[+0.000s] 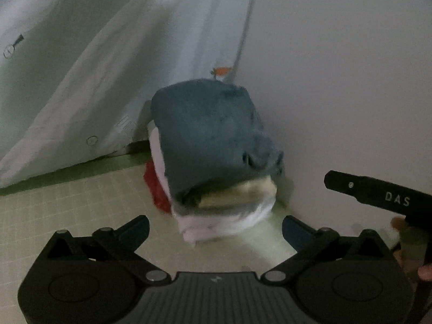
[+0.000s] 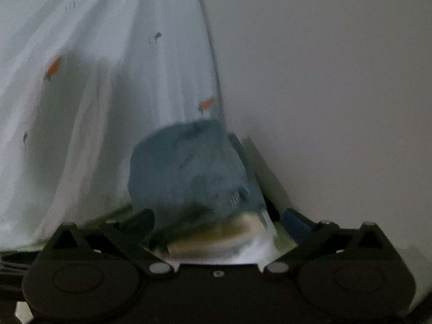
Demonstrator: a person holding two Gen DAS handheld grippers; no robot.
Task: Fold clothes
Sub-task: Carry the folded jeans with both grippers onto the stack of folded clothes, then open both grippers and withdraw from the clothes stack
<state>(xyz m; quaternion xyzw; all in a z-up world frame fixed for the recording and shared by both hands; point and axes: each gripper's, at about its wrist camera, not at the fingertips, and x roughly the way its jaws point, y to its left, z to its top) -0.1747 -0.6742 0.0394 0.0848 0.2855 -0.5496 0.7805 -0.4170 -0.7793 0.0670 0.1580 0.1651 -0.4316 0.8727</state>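
Both grippers, left [image 1: 215, 228] and right [image 2: 218, 220], gape wide and empty before a folded clothes stack [image 1: 213, 145] at frame centre, beside a hanging sheet [image 1: 81, 62].

surface: worktop [image 1: 67, 216], pale green with a grid | on it: stack of folded clothes [image 1: 216, 162] at the far edge against the wall, blue piece on top, cream and white below, red at the bottom | far-left side: pale printed cloth [image 1: 81, 81] hanging down onto the worktop
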